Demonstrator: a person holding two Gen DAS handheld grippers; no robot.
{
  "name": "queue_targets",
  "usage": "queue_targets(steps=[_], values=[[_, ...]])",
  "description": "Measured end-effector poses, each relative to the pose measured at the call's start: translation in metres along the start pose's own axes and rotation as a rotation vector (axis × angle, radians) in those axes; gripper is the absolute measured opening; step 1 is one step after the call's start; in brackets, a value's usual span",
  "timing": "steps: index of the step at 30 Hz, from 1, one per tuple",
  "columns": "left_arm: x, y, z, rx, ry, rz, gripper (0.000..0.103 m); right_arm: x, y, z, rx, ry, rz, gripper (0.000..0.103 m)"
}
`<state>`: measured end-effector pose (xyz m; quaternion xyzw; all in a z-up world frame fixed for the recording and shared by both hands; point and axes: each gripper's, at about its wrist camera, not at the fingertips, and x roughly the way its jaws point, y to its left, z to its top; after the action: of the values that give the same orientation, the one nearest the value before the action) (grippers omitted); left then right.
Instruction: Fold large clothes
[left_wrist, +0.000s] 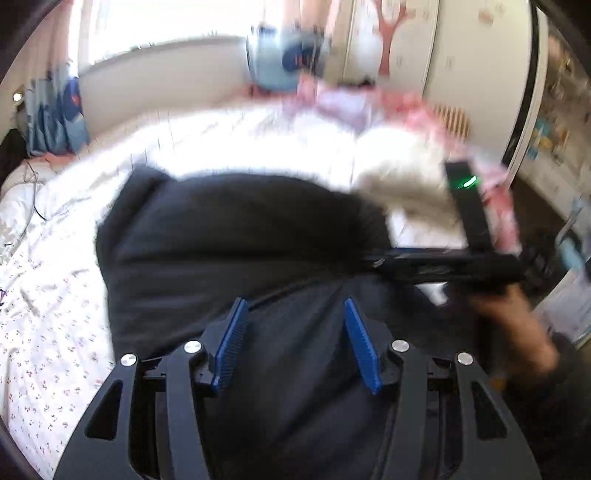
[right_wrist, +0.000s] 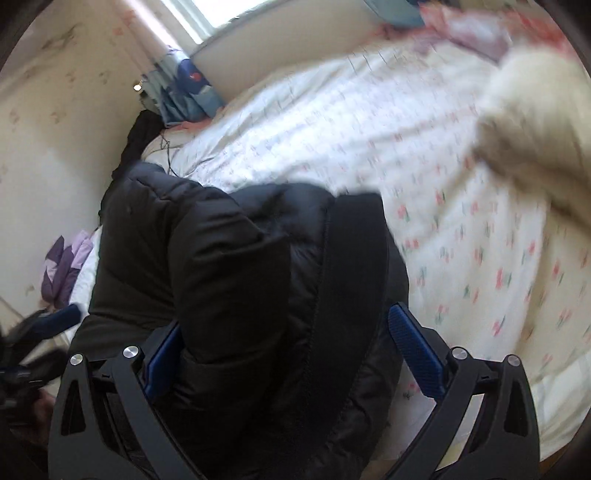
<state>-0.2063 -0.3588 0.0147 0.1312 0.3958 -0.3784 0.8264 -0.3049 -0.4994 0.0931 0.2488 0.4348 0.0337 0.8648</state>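
On the bed: your black jacket (right_wrist: 229, 266) lies bunched near the edge of the floral sheet (right_wrist: 461, 229), puffy and partly doubled over itself.
Left gripper (left_wrist: 295, 343): jaws stand apart over the dark cloth; nothing is pinched between the blue pads.
Right gripper (right_wrist: 295, 354): jaws spread wide with a thick roll of jacket sitting between them; the pads do not look pressed in, so you are not holding it yet.
Slip risk: the padded fabric is bulky and slick, so if you close on the fat roll rather than an edge, it may squeeze out.
Fold risk: lifting only one layer could pull the doubled part open and undo the fold.
Clash risk: your grippers work close together; the right one shows just beside the left in the left view (left_wrist: 461, 266), so they could knock.
Snag risk: the cream garment (right_wrist: 539, 140) lies well apart.
Containers: none visible; nothing to report inside any.
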Motion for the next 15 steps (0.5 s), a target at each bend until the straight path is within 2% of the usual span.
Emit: queue_targets(steps=[2, 6, 7, 9, 10, 12, 15], values=[[0.024, -0.011, -0.008, 0.038, 0.025, 0.017, 0.054, -0.006, -0.006, -0.001, -0.004, 0.027, -0.058, 0.097], [0.03, -0.031, -0.018, 0.136, 0.009, 0.101, 0.06, -0.037, 0.034, 0.011, -0.21, -0.007, -0.277, 0.097], [0.033, -0.032, -0.019, 0.144, 0.008, 0.116, 0.061, -0.04, 0.047, 0.015, -0.27, -0.027, -0.338, 0.097], [0.02, -0.012, -0.026, 0.132, 0.007, 0.113, 0.061, -0.031, 0.05, 0.017, -0.293, -0.034, -0.373, 0.097], [0.011, -0.007, -0.028, 0.118, 0.007, 0.098, 0.061, -0.023, 0.046, 0.016, -0.281, -0.028, -0.371, 0.097], [-0.009, 0.006, -0.033, 0.057, -0.003, 0.042, 0.062, 0.003, 0.021, 0.007, -0.186, 0.001, -0.304, 0.097], [-0.032, 0.041, -0.037, -0.095, -0.041, -0.014, 0.062, 0.023, -0.015, -0.008, -0.011, 0.007, -0.162, 0.097]])
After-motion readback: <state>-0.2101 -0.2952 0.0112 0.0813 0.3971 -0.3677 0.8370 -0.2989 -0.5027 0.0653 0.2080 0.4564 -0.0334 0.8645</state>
